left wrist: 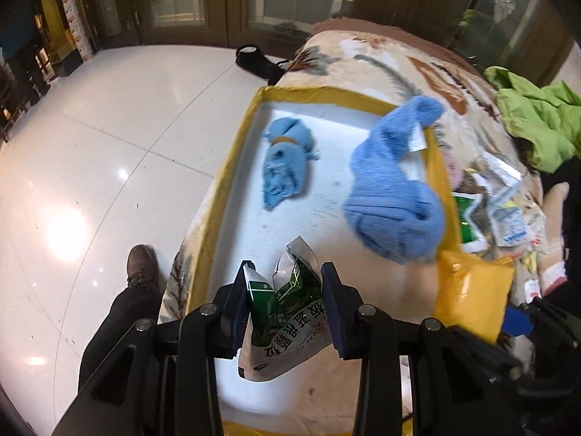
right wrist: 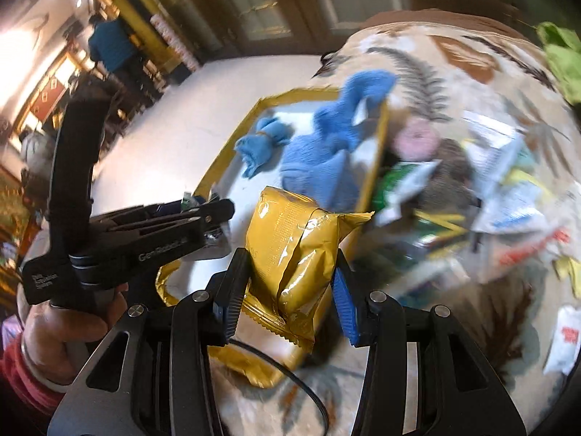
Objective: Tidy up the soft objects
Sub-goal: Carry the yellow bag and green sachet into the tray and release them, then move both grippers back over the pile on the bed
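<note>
Between my left gripper's [left wrist: 285,301] fingers I pinch a crumpled green-and-white sachet [left wrist: 287,312], its torn top standing up between the pads and its body hanging below them. My right gripper [right wrist: 290,287] clamps a puffy yellow packet [right wrist: 294,261] across its middle, the sealed ends sticking out above and below the fingers. The risks, as I judge them: the sachet is held only by creased foil, so a quick swing could let it slide out, and the slick packet could squirm free or burst if I squeeze harder. Both bundles hover over the near end of the yellow-rimmed tray [left wrist: 232,167], which sits on a patterned blanket [left wrist: 399,61]. Farther in lie a small blue knitted piece [left wrist: 287,161] and a larger blue knitted one [left wrist: 392,185] draped over the tray's right rim; dropping onto that one could tip it off the tray. Loose packets clutter the blanket beyond.
</note>
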A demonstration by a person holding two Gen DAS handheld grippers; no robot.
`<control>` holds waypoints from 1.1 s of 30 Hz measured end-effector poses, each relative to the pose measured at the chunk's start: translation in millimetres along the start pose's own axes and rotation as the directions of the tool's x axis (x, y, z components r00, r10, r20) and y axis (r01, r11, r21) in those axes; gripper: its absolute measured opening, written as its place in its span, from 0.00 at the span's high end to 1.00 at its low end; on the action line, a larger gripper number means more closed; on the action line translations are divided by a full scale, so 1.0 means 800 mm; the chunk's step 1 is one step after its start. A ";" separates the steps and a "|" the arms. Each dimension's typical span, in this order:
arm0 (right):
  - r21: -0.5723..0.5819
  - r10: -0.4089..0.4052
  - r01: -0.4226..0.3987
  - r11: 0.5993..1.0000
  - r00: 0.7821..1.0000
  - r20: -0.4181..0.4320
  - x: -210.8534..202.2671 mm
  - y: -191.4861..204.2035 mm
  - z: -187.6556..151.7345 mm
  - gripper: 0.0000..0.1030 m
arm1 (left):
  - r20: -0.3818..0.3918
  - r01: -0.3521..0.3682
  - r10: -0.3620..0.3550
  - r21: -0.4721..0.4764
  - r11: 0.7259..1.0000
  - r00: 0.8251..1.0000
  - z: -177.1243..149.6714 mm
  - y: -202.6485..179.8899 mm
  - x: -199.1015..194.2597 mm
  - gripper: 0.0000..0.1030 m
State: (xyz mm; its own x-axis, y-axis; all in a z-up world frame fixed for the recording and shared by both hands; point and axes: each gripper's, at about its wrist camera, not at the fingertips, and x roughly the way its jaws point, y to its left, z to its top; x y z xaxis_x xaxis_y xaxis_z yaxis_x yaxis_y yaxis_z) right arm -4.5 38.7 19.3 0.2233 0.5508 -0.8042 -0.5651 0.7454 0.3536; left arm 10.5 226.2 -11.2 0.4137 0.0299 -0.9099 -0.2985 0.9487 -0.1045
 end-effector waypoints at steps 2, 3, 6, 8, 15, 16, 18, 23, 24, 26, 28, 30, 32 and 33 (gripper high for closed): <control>-0.008 -0.008 0.008 1.000 1.000 -0.025 0.019 0.007 0.003 0.57 | -0.008 -0.008 0.008 -0.004 1.000 1.000 0.002 0.003 0.008 0.64; -0.010 -0.014 0.014 1.000 0.999 -0.036 0.029 0.008 0.006 0.57 | -0.008 -0.011 0.011 -0.004 1.000 1.000 0.003 0.004 0.011 0.64; -0.029 -0.039 0.038 0.999 0.997 -0.062 0.051 0.013 0.009 0.57 | -0.006 -0.040 0.040 0.004 0.999 0.999 0.005 0.005 0.020 0.64; -0.034 -0.050 0.048 0.998 0.996 -0.070 0.059 0.013 0.010 0.57 | -0.014 -0.041 0.041 0.002 0.999 0.999 0.006 0.007 0.029 0.64; -0.032 -0.075 0.073 0.997 0.995 -0.061 0.077 0.008 0.011 0.56 | 0.001 -0.031 0.031 -0.003 1.000 1.000 0.009 0.009 0.039 0.50; -0.033 -0.070 0.068 0.997 0.996 -0.062 0.077 0.007 0.012 0.56 | 0.001 -0.031 0.031 0.004 0.999 1.000 0.008 0.007 0.040 0.49; -0.041 -0.067 0.065 0.997 0.996 -0.066 0.076 0.010 0.011 0.56 | -0.005 -0.039 0.039 0.021 0.999 0.999 0.006 0.002 0.041 0.43; -0.025 -0.017 0.015 1.000 0.997 -0.075 0.071 0.007 0.008 0.56 | -0.005 -0.030 0.030 0.010 0.999 1.000 0.001 0.004 0.034 0.40; -0.019 -0.006 0.005 1.000 0.997 -0.075 0.070 0.005 0.008 0.56 | -0.004 -0.033 0.033 0.013 0.999 0.999 0.001 0.004 0.031 0.40; -0.015 0.003 -0.004 1.000 0.997 -0.073 0.067 0.004 0.006 0.56 | 0.008 -0.043 0.043 0.029 0.999 0.999 -0.001 0.002 0.026 0.40; -0.015 0.004 -0.005 1.000 0.998 -0.069 0.063 0.003 0.005 0.56 | 0.023 -0.066 0.065 0.037 0.997 0.998 -0.002 -0.001 0.019 0.40; -0.029 -0.007 0.005 1.000 0.998 -0.058 0.061 0.006 0.004 0.55 | 0.013 -0.081 0.080 0.031 0.996 0.997 0.001 0.000 0.017 0.39; -0.064 -0.039 0.034 0.997 0.997 -0.066 0.065 0.010 0.006 0.55 | -0.022 -0.082 0.082 0.016 0.997 0.996 0.005 0.004 0.018 0.39; -0.079 -0.052 0.047 0.996 0.996 -0.068 0.066 0.012 0.007 0.55 | -0.025 -0.063 0.063 0.002 0.998 0.998 0.005 0.008 0.015 0.39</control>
State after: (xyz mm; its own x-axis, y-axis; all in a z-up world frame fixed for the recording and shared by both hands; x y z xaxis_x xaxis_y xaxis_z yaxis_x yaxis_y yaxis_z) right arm 5.9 77.0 -16.8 0.1976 0.4843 -0.8523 -0.6154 0.7380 0.2767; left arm 17.3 234.1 -21.2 0.3725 0.0822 -0.9244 -0.3223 0.9455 -0.0458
